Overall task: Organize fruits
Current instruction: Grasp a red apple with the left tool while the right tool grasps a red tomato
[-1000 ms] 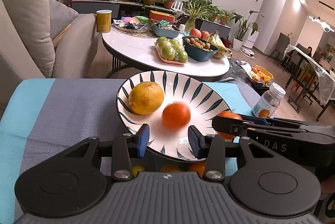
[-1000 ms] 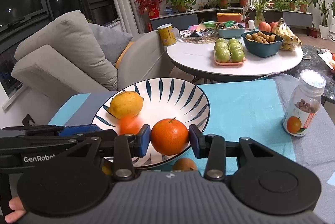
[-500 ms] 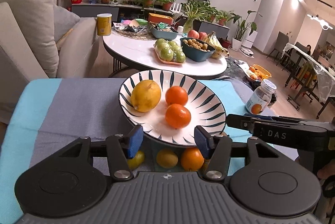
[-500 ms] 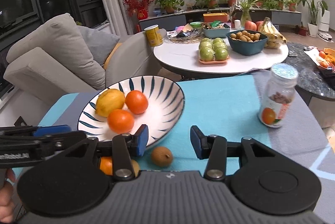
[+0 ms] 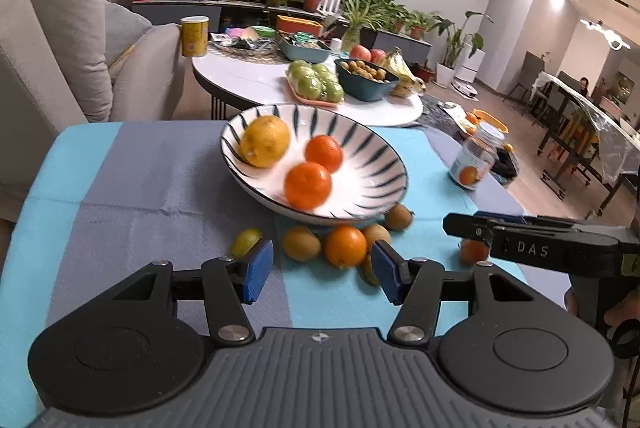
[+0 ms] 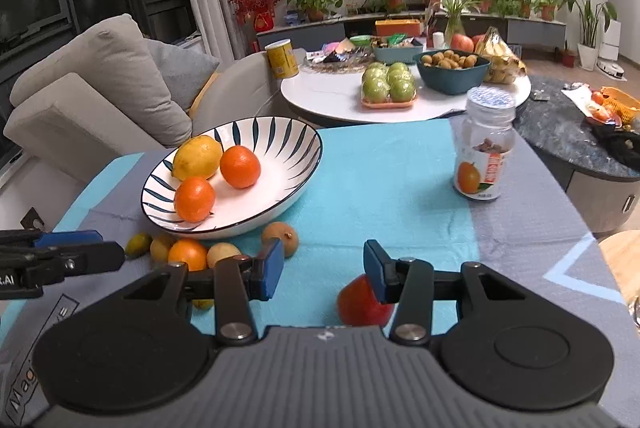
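Two claws, both apart, nothing clamped: left claw (image 5: 322, 270), right claw (image 6: 324, 270), each tilted down over the near tabletop (image 6: 380, 187). Between picks, by the look. Loose orange (image 5: 345, 246) just beyond left claw; red fruit (image 6: 362, 302) under right claw. Next: close on one. Farther, bowl (image 5: 372, 163) holding lemon (image 5: 265, 141), two oranges.

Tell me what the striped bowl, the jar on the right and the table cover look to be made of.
Striped bowl: likely glazed ceramic; glossy white with painted dark stripes and a thin dark rim.
Jar: clear plastic or glass, can't tell which; see-through wall, printed paper-like label, pale cap.
Table cover: woven fabric, matte; fine weave texture and soft creases in the turquoise and grey panels.
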Demonstrator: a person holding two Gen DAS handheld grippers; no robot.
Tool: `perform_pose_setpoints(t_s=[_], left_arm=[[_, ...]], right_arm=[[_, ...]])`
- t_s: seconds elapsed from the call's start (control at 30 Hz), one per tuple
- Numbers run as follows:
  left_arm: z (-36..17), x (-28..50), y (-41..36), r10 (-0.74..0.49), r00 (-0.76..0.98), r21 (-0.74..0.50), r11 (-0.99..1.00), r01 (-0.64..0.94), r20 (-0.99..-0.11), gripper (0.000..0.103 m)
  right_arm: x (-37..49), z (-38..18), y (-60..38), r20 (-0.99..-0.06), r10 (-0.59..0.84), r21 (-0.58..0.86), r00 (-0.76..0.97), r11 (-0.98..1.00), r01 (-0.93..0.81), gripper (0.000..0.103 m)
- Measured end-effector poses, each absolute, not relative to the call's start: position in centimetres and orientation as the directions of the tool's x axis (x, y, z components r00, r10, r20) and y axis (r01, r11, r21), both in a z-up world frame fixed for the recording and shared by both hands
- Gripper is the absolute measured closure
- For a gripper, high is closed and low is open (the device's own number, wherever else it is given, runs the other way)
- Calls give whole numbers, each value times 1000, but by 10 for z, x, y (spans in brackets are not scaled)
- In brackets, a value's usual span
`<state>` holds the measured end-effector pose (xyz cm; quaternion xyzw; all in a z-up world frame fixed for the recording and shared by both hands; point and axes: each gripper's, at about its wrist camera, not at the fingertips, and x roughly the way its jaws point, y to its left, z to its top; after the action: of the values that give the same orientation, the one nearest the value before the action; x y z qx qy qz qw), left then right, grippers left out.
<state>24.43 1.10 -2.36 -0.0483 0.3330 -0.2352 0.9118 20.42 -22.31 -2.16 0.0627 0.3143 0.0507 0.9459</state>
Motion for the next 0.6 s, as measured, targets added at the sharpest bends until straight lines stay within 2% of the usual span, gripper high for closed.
perform_pose_setpoints(t_s=[0.6], left_arm=[[-32, 227, 2, -466, 641, -231, 878, 419, -610, 51]], right_arm=[[191, -34, -240, -585, 45, 83, 810, 997, 5, 25]])
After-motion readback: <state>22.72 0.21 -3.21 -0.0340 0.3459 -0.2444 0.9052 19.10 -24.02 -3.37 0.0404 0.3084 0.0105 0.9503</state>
